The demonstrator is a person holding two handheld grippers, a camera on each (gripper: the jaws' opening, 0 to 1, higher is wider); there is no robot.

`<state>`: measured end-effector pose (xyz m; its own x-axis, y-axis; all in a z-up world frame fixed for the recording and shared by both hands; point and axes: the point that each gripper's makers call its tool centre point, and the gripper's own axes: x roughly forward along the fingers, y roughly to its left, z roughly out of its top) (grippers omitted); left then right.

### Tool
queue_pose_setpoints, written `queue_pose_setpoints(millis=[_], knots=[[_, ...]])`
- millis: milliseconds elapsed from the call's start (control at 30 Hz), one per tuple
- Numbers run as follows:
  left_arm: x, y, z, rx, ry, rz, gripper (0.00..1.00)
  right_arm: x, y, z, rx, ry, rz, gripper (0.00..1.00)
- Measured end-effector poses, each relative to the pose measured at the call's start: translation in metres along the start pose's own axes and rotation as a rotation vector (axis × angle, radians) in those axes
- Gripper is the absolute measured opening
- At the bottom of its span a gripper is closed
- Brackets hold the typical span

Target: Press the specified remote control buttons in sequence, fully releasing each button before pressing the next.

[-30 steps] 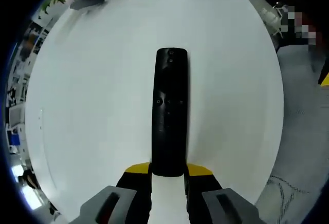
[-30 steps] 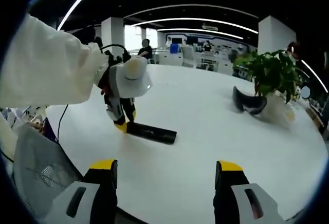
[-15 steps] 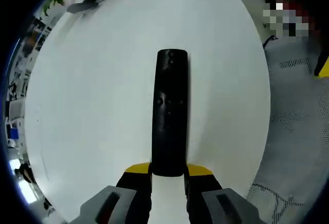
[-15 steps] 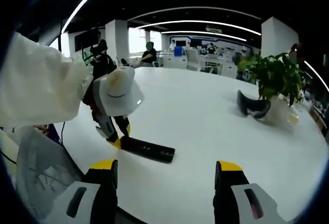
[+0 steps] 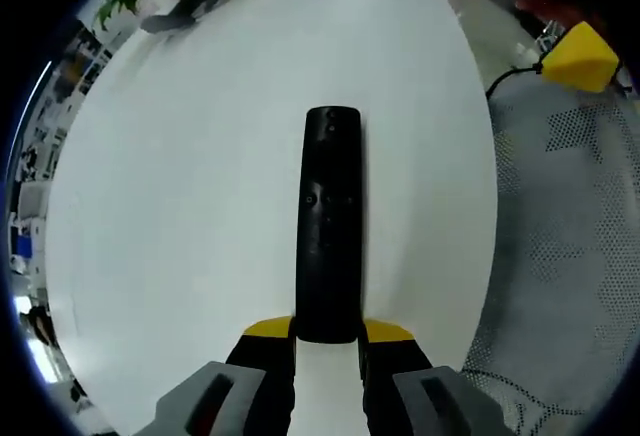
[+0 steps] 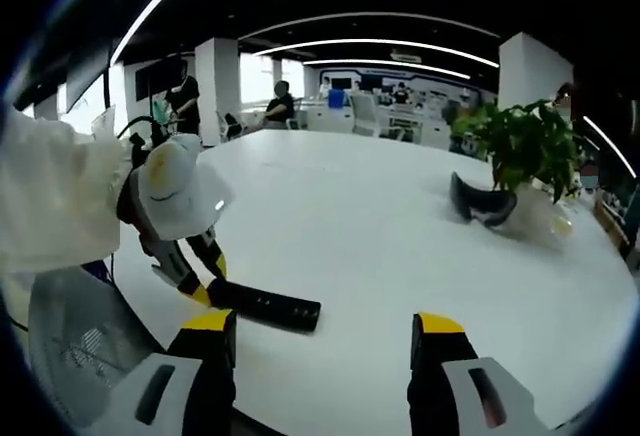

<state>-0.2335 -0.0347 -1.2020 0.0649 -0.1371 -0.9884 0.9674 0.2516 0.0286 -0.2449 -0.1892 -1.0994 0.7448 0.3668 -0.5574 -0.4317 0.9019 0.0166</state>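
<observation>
Remote (image 5: 330,226) lies flat on the white table (image 5: 180,206), long axis running straight away from the left tongs (image 5: 327,333). Its near end sits between the yellow-tipped jaws, which are closed in on its sides and gripping it. Buttons face up; a small cluster shows mid-body, another near the far end.

In the right gripper view the same remote (image 6: 262,305) sits near the table's (image 6: 380,226) front-left edge, with the left tongs (image 6: 197,289) clamped on its left end and a white-sleeved arm (image 6: 60,206) behind it. Right tongs (image 6: 322,328) are wide open, holding nothing, hovering just right of the remote above the table edge.

Further out: potted plant (image 6: 525,151) at the far right of the table, dark curved object (image 6: 482,202) beside it. Mesh chair (image 5: 570,256) beside the table.
</observation>
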Motion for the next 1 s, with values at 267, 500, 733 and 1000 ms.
queue_pose_setpoints(millis=[267, 500, 733, 1000], knots=[[-0.003, -0.019, -0.004, 0.023, -0.054, -0.011, 0.23, 0.003, -0.006, -0.011, 0.007, 0.073, -0.043, 0.63], [-0.003, -0.032, -0.005, 0.073, -0.064, -0.016, 0.23, 0.002, -0.007, -0.014, 0.008, 0.101, -0.054, 0.44], [-0.004, -0.042, -0.007, 0.063, -0.123, -0.018, 0.23, 0.004, -0.004, -0.022, 0.002, 0.162, -0.043, 0.29], [-0.005, -0.061, -0.007, 0.04, -0.193, -0.017, 0.23, 0.006, 0.014, -0.039, 0.0, 0.289, 0.029, 0.02]])
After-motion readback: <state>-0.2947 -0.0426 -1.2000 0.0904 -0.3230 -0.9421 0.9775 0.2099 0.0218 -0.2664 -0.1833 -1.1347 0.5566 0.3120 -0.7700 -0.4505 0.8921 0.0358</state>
